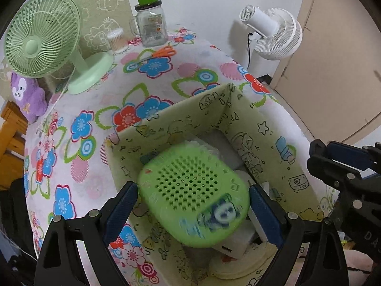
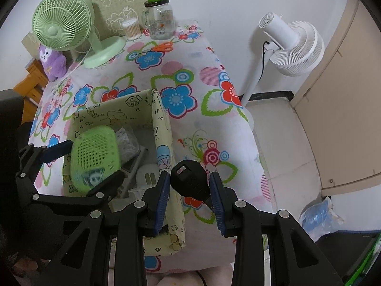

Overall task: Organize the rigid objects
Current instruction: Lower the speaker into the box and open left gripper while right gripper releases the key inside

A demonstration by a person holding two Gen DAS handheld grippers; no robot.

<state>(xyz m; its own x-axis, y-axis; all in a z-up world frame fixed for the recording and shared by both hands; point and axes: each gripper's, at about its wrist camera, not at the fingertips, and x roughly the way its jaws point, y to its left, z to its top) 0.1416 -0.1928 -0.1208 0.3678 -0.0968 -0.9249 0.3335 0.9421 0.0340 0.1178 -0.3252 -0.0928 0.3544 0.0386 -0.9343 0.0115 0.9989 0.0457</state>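
A green perforated plastic case (image 1: 194, 194) with a panda sticker is between my left gripper's (image 1: 193, 202) blue pads, over the open yellow-green fabric box (image 1: 240, 109). The case looks motion-blurred; the jaws stand wide, about touching its sides. It also shows in the right wrist view (image 2: 95, 152), over the box (image 2: 162, 128). My right gripper (image 2: 190, 183) is shut on a black key-like object (image 2: 189, 182) just right of the box's near corner. White items, including a plug (image 2: 146, 175), lie inside the box.
On the flowered tablecloth (image 1: 166, 78) stand a green desk fan (image 1: 41, 35), a glass jar with green lid (image 1: 151, 21), a cotton-swab tub (image 1: 116, 39), orange scissors (image 1: 159, 53) and a purple plush (image 1: 27, 95). A white floor fan (image 2: 293, 45) stands off the table's right edge.
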